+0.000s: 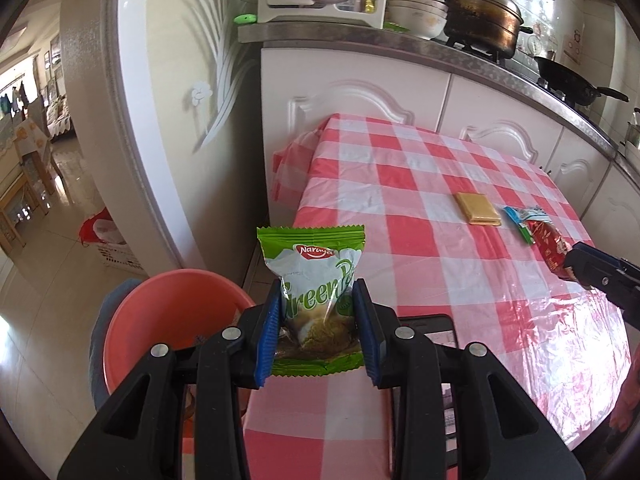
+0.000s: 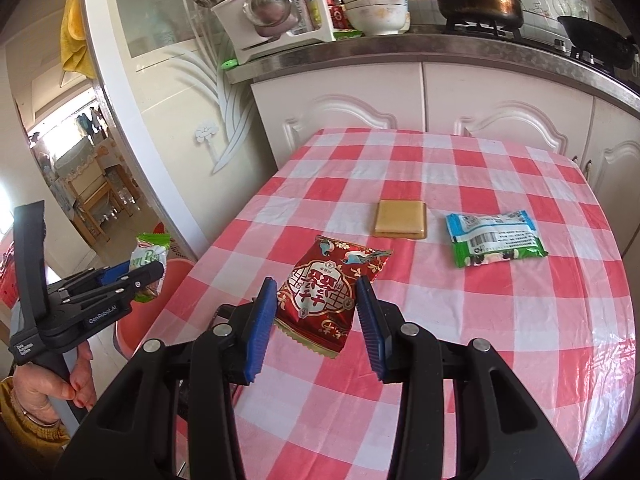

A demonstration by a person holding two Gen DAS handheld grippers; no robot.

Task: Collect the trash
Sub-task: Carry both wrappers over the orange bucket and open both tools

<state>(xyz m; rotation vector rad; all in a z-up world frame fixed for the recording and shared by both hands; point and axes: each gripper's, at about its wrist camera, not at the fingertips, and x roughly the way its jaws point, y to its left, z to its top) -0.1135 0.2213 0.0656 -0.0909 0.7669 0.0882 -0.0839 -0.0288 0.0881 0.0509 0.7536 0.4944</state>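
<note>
Left wrist view: your left gripper had its fingers clamped on a green snack packet, held off the counter edge beside the pink basin. Right gripper fingers stood apart, straddling a red packet; contact unclear. Farther on lay a tan wafer and a blue-green packet.

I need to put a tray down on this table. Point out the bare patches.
The far half of the checked tablecloth, between the cabinet doors and the yellow biscuit, is bare. So is the near right corner, below the blue-green packet. The middle is crowded: biscuit, packet and red packet lie close together.
</note>
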